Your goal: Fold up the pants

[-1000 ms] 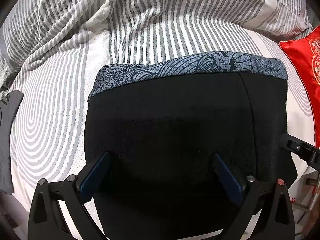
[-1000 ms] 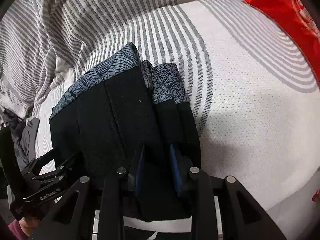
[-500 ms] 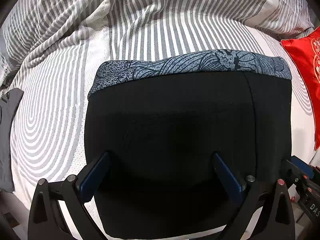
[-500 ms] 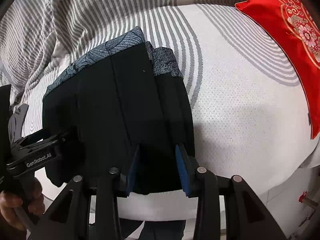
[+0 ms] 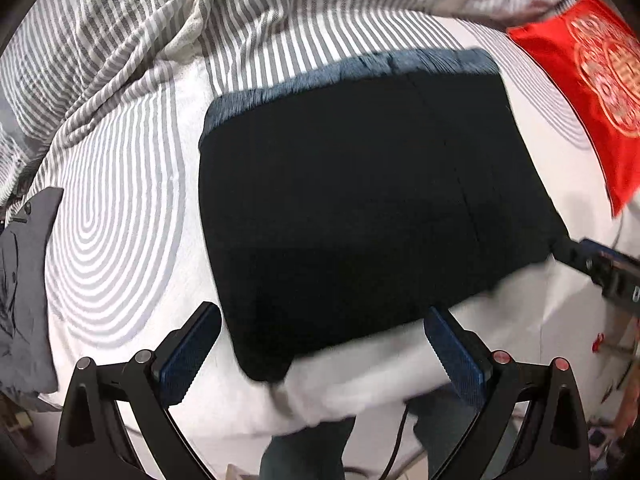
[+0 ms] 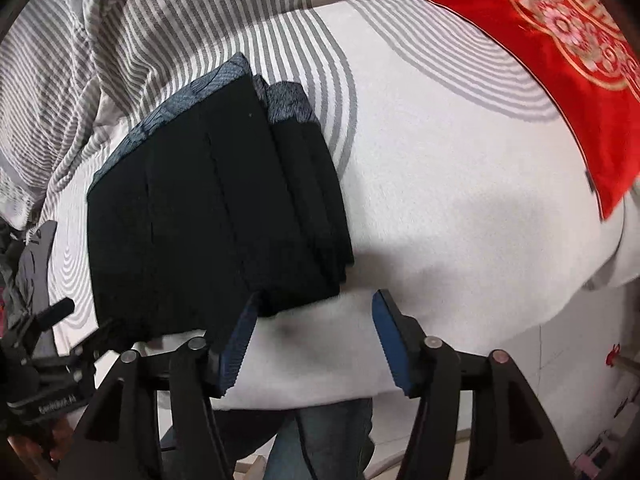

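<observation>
The black pants lie folded into a thick rectangle on the bed, with a blue patterned waistband along the far edge. In the right wrist view the pants show several stacked layers. My left gripper is open and empty, just short of the pants' near edge. My right gripper is open and empty at the pants' near right corner. The right gripper also shows at the right edge of the left wrist view. The left gripper shows at the lower left of the right wrist view.
The bed has a white sheet with grey curved stripes and a rumpled striped blanket at the back. A red embroidered cushion lies at the right. A dark grey garment lies at the left. The bed's near edge is just below the grippers.
My right gripper has opened and let go of the pants' edge. Both grippers have drawn back toward the bed's near edge. The pants now lie flat and free.
</observation>
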Demonstrator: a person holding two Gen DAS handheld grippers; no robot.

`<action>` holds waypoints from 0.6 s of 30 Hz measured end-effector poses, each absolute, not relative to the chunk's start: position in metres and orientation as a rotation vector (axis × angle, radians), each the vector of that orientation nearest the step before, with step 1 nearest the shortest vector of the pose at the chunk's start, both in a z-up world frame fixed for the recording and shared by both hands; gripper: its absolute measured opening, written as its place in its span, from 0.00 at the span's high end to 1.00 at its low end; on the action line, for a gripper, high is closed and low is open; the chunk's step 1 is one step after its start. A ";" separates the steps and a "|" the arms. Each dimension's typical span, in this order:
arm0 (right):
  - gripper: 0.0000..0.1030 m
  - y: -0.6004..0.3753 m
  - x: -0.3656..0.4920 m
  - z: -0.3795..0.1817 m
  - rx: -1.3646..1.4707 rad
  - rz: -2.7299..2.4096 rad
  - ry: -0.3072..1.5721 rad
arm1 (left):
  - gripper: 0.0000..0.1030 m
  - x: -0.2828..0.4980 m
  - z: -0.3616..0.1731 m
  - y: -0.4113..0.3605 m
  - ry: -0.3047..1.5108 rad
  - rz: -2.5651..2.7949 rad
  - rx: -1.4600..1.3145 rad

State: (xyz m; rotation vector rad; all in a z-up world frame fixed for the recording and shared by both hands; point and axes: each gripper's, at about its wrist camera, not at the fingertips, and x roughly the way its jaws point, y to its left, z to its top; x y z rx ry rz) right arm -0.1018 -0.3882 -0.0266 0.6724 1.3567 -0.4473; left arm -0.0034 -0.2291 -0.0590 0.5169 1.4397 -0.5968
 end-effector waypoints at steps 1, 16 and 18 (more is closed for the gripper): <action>0.32 -0.385 -0.104 -0.024 0.676 -0.445 1.360 | 0.01 -0.009 -0.055 -0.224 1.443 -0.607 0.523; 0.21 -0.339 -0.122 0.070 0.650 -0.411 1.294 | 0.01 -0.032 0.045 -0.197 1.306 -0.657 0.521; 0.21 -0.335 -0.117 0.082 0.629 -0.421 1.293 | 0.01 -0.030 0.057 -0.193 1.286 -0.642 0.510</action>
